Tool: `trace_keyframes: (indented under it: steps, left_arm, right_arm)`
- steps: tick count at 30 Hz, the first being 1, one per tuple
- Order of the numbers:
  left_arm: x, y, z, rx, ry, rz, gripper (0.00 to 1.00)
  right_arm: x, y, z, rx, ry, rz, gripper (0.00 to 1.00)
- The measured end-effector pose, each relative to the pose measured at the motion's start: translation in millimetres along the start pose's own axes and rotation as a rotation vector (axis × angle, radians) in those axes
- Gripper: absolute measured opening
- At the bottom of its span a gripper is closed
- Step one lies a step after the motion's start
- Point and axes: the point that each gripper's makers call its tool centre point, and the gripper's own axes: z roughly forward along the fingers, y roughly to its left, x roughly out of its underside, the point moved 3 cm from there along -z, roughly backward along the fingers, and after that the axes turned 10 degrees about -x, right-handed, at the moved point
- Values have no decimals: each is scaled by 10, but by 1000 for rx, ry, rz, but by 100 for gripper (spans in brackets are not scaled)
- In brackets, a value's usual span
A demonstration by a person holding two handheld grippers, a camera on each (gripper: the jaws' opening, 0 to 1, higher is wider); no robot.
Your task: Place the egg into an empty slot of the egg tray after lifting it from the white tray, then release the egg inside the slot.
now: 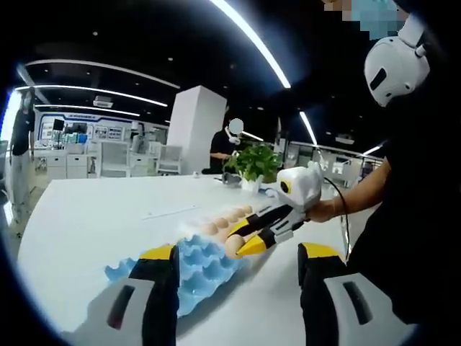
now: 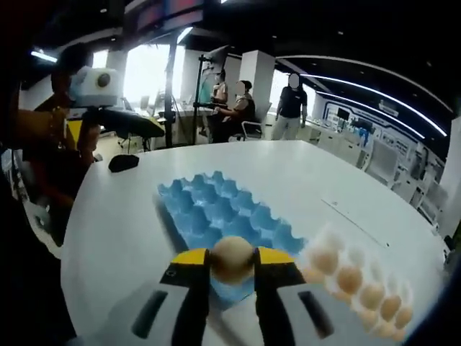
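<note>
One egg [image 2: 231, 259] sits clamped between your right gripper [image 2: 231, 268] jaws, poised over the near edge of the blue egg tray [image 2: 216, 209]. At four o'clock, more eggs [image 2: 358, 282] fill the white tray [image 2: 328, 238]. Your left gripper [image 1: 238, 254] hangs with jaws wide, holding nothing, above the white table [image 1: 108, 216].

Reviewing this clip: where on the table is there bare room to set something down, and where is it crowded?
Bare table runs wide beyond the blue egg tray, out to the far edge; another open stretch lies left of it, toward the dark object. It is crowded on the near side: the right claw, shut on the egg, hangs over the blue tray's near edge, with the white tray of eggs close beside.
</note>
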Motion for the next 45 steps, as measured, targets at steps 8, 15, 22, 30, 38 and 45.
trace_keyframes:
  steps: [8, 15, 22, 30, 38, 45]
  left_arm:
    - [14, 48, -46, -13, 2, -3, 67]
    - [15, 80, -77, -21, 1, -4, 67]
    - [6, 148, -113, -34, 1, -2, 67]
    - [19, 242, -168, -53, 4, -3, 66]
    - [28, 334, -239, -73, 2, -10, 66]
    - [52, 393, -276, -84, 3, -16, 66]
  right_arm:
    - [-102, 92, 144, -37, -12, -15, 23]
    - [-173, 172, 299, -77, -15, -35, 23]
    - [-259, 278, 480, -130, -15, -56, 23]
    - [-385, 398, 717, -185, -25, -79, 23]
    - [-491, 514, 938, -230, -33, -103, 23]
    - [-563, 552, 1049, -242, -44, -114, 23]
